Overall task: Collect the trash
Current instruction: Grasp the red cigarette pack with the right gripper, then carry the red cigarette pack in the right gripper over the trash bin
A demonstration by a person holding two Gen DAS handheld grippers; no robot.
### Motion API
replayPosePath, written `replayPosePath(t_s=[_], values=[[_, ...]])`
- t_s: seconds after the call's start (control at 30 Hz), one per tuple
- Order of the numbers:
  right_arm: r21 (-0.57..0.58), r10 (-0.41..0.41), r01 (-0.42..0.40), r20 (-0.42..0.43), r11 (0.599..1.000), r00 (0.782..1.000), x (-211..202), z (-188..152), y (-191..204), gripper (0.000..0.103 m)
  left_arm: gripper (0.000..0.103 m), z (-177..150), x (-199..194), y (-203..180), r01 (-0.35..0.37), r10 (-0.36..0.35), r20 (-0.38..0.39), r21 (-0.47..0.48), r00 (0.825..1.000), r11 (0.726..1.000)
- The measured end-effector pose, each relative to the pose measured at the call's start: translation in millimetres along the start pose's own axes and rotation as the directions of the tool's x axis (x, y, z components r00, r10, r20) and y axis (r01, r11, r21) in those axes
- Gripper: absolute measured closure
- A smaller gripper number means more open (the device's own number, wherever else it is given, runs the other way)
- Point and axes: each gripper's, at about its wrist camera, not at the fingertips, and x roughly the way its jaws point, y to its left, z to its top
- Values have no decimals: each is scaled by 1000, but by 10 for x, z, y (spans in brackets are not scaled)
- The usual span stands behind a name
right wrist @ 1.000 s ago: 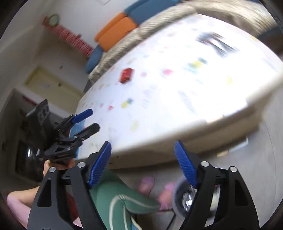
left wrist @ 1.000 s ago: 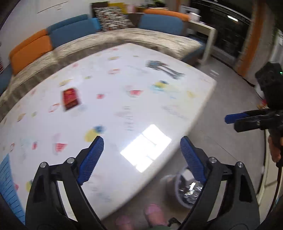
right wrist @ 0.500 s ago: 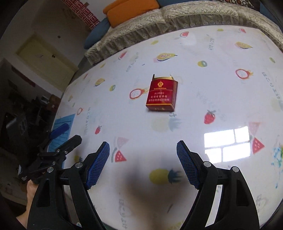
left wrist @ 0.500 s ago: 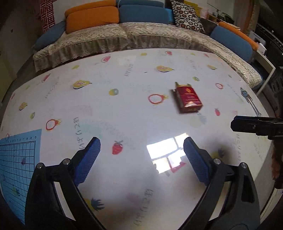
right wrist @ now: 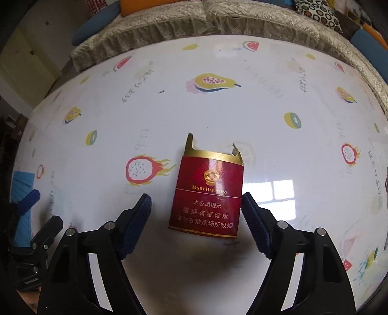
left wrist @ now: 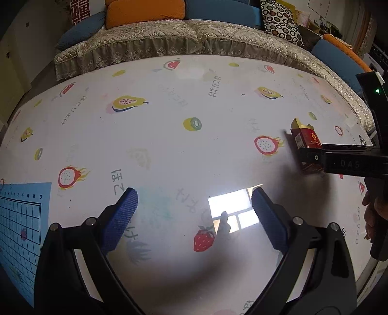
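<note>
Behind the table runs a long sofa with a beige quilted cover, orange and blue back cushions and a black-and-white ringed pillow. The glossy white table printed with fruit pictures also carries pale script that cannot be read, and a blue grid sheet lies at its left edge. On the table lies a flat red and gold cardboard cigarette pack, lettered "EIGHT HAPPINESS" above lines of Chinese characters; its long axis runs away from the right wrist camera, the torn gold mouth pointing toward the sofa. The right gripper has its jaws released, spread on either side of the pack's near end, apart from it. The left gripper, likewise spread wide and holding nothing, hangs over bare tabletop well left of the pack
</note>
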Motion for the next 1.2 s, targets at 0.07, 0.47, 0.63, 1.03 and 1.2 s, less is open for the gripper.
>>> replayPosePath(t_s=[0.07, 0.47, 0.63, 1.03, 1.2], values=[[-17, -2, 2, -2, 1000, 1000, 25, -62, 9, 43, 10, -36, 9, -1, 15, -15, -4, -8, 1000, 1000], [99, 204, -206, 34, 974, 978, -637, -858, -473, 44, 10, -426, -475, -531, 91, -91, 3, 92, 996, 992], [146, 230, -237, 69, 960, 971, -1084, -1491, -785, 44, 10, -720, -741, -1064, 141, -141, -12, 171, 990, 975], [331, 257, -298, 162, 896, 953, -2235, -3602, -1886, 44, 10, -1763, -1411, -2607, 303, -294, -90, 444, 952, 844], [433, 241, -284, 154, 855, 958, -2282, -4500, -2163, 44, 10, -2188, -1444, -3009, 361, -328, -155, 496, 932, 790]])
